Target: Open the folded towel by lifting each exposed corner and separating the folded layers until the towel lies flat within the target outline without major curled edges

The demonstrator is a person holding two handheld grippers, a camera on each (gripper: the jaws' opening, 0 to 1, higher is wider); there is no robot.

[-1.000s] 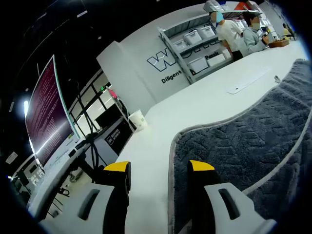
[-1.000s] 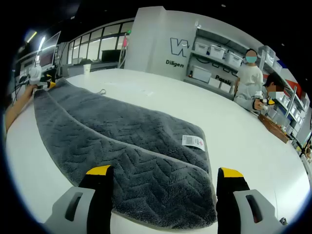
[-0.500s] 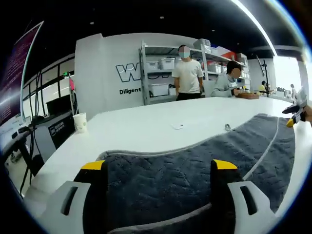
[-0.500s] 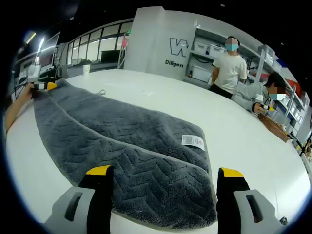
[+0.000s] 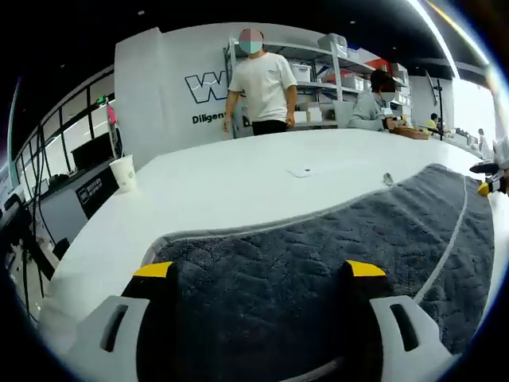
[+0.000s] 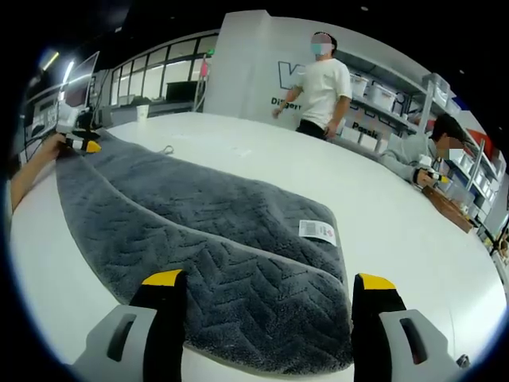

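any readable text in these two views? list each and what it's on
"W", start of a large logo cut off by a person: wall.
"Diligen", line under the logo, partly hidden: same wall.
"Pass", partial word behind the shelves.
Label on the towel: print too small to read.
Dark panel beside the cup: print blurred.

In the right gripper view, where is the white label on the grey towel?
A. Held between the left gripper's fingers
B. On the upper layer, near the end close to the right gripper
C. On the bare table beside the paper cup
B: the white label lies on the upper layer of the towel, near the end by the right gripper.
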